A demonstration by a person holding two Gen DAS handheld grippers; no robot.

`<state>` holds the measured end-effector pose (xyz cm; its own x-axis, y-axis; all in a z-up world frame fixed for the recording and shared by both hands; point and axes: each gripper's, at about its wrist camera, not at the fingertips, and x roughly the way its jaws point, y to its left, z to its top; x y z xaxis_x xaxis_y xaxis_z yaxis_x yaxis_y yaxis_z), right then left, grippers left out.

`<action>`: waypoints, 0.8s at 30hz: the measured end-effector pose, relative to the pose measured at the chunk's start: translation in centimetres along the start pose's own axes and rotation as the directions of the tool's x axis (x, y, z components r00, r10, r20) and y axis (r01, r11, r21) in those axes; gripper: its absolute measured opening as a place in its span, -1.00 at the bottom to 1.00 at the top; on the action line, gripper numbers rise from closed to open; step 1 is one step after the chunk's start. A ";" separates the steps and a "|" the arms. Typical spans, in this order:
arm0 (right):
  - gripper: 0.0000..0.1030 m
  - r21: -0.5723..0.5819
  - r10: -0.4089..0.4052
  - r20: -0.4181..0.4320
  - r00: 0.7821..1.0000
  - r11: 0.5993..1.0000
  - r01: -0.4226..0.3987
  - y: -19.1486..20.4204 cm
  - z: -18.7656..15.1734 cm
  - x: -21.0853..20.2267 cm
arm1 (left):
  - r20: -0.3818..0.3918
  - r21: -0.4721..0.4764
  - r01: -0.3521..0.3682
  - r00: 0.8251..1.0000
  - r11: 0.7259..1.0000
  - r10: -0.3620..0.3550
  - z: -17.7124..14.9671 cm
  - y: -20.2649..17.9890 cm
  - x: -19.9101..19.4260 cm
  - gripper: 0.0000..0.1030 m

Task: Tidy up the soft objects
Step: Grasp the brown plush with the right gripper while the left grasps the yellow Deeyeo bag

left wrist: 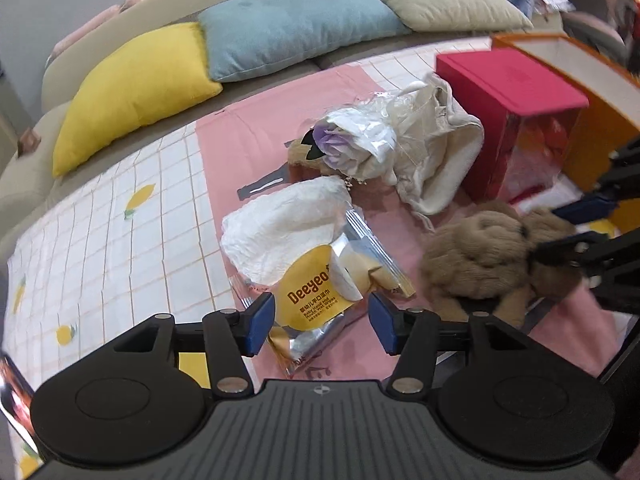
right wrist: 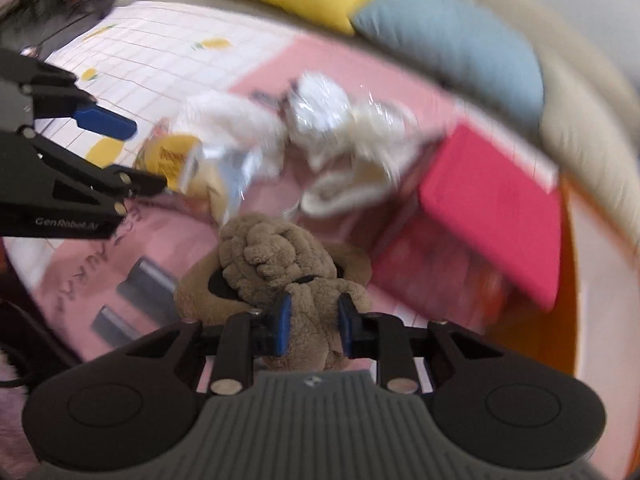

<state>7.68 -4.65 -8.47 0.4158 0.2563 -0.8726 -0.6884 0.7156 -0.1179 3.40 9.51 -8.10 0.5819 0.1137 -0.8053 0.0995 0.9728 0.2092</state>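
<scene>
My right gripper is shut on a brown plush toy, which also shows in the left wrist view at the right, held by the right gripper's black fingers. My left gripper is open, its blue pads on either side of a yellow and silver wet wipes packet that lies on the pink cloth. A white crumpled diaper lies just beyond the packet. A cream fabric bundle with clear plastic lies farther back.
A red-lidded box stands at the right beside an orange bin. Yellow, blue and beige cushions lean on the sofa behind. A checked lemon-print cloth covers the left. The right wrist view is motion-blurred.
</scene>
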 end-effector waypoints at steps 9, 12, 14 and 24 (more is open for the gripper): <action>-0.17 0.027 0.057 0.033 0.998 0.998 -0.058 -1.1 -0.4 -0.3 | 0.015 0.453 -0.070 0.997 0.889 0.071 -0.4 -3.0 2.2 0.44; 0.03 -0.019 0.047 0.043 0.998 0.999 -0.046 -0.9 0.0 0.1 | -0.013 0.539 -0.073 0.995 0.839 0.094 -0.7 -3.1 3.5 0.44; 0.04 -0.031 0.058 0.023 0.998 0.998 -0.057 -0.8 0.1 0.7 | -0.034 0.561 -0.059 0.995 0.826 0.095 -0.7 -3.1 4.3 0.44; 0.26 -0.030 0.083 -0.053 0.995 0.996 -0.085 -0.7 -0.7 3.1 | -0.106 0.605 -0.029 0.987 0.796 0.117 -0.8 -4.0 7.1 0.46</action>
<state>9.03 -4.81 -11.40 0.3247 0.2802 -0.9034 -0.7392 0.6711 -0.0575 6.49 6.54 -15.06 0.5009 0.2474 -0.8294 0.5502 0.6487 0.5258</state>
